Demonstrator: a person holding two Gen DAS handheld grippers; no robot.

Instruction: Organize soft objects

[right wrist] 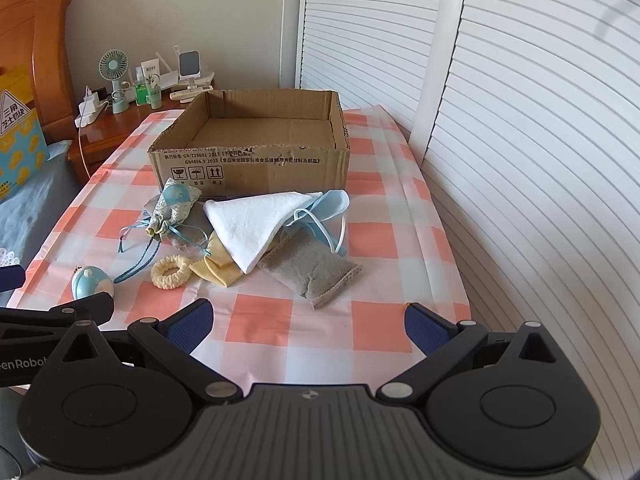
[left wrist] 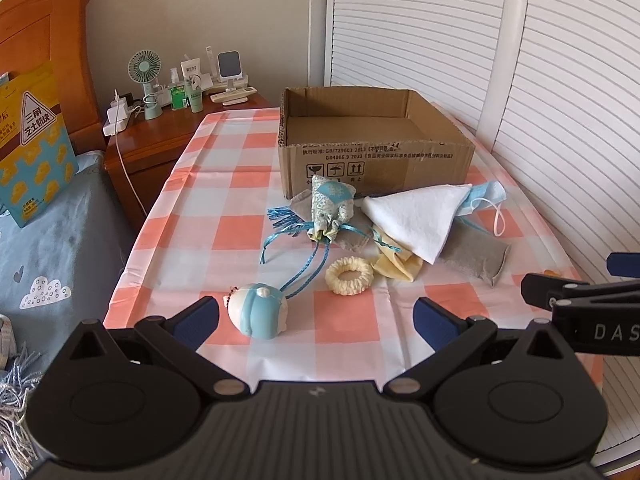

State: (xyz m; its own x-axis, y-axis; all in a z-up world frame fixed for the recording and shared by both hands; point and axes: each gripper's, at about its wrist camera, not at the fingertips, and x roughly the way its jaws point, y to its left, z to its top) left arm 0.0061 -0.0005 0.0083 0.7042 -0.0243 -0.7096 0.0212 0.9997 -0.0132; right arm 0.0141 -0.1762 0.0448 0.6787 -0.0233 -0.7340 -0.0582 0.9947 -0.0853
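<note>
Cardboard box sits open at the far end of the checked worktop, nothing visible inside. Before it lies a heap: drawstring pouch, white cloth, face mask, grey sachet, yellow cloth. Scrunchie and blue-white toy lie nearer. Left gripper and right gripper hover with fingers spread, holding nothing.

I see white louvered doors right of my claws, a beige wall ahead, and a wooden nightstand and headboard far left. Daylight brightens the checkered table.
</note>
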